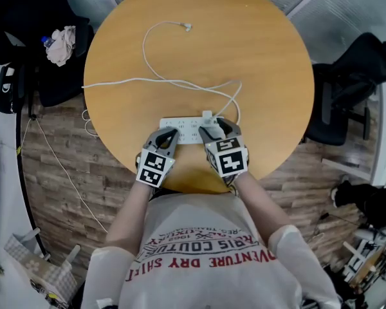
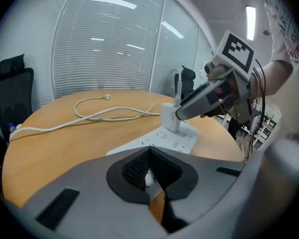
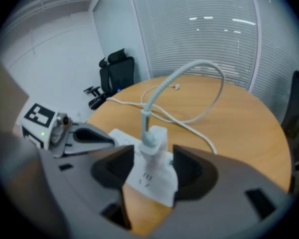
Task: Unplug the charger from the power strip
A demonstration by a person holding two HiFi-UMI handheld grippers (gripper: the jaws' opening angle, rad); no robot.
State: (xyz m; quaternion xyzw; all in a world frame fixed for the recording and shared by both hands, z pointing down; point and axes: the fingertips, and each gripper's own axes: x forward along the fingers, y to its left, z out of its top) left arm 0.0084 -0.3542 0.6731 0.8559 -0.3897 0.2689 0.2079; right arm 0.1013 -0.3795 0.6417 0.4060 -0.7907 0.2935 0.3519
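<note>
A white power strip lies near the front edge of the round wooden table. A white charger stands plugged into its right end, and its thin cable loops away across the table. My right gripper is open around the charger, a jaw on each side, and the pads do not press on it. My left gripper hovers shut over the left part of the strip, holding nothing. In the head view, the left gripper and the right gripper sit side by side.
The strip's thicker cord runs off the table's left edge. A black chair with a crumpled cloth stands at the left, and another black chair at the right. The floor is wood planks.
</note>
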